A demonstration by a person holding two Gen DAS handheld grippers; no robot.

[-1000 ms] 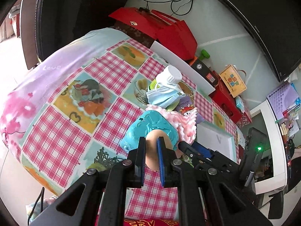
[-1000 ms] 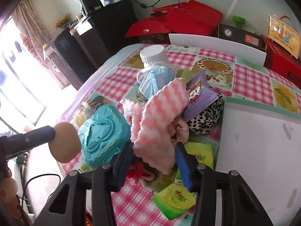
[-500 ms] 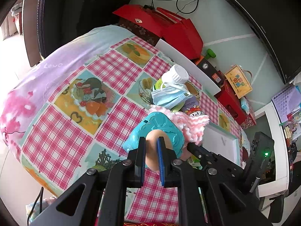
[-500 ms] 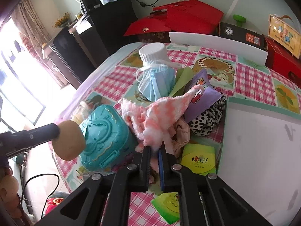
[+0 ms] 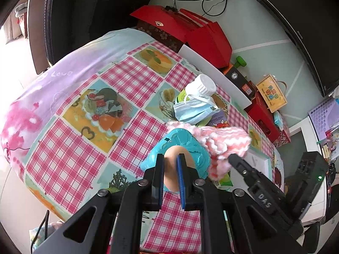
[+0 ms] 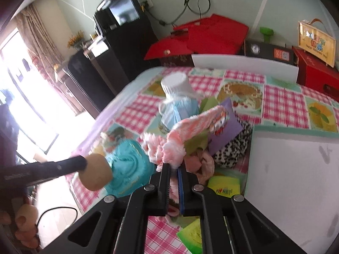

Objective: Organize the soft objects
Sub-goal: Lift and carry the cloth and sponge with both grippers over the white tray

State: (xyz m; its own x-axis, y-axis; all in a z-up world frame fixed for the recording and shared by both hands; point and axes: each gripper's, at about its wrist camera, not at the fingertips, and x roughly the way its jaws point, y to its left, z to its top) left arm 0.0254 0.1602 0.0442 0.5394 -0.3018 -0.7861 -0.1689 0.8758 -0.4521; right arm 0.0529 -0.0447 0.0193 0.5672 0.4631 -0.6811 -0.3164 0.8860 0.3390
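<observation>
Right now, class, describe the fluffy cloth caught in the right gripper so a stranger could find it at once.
Start at the checked tablecloth and find the heap of small things beside the white board. The pink-and-white striped fluffy cloth stretches up from that heap into the shut right gripper, next to the turquoise box. Nothing else there is fuzzy and striped.

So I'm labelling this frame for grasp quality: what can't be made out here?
- Left wrist view: the beige sponge's lower part, hidden between the left claw's fingers.
- Right wrist view: how much pink fluffy cloth the right claw pinches, hidden by its fingers.
- Right wrist view: the green packet, cut off by the claw.
</observation>
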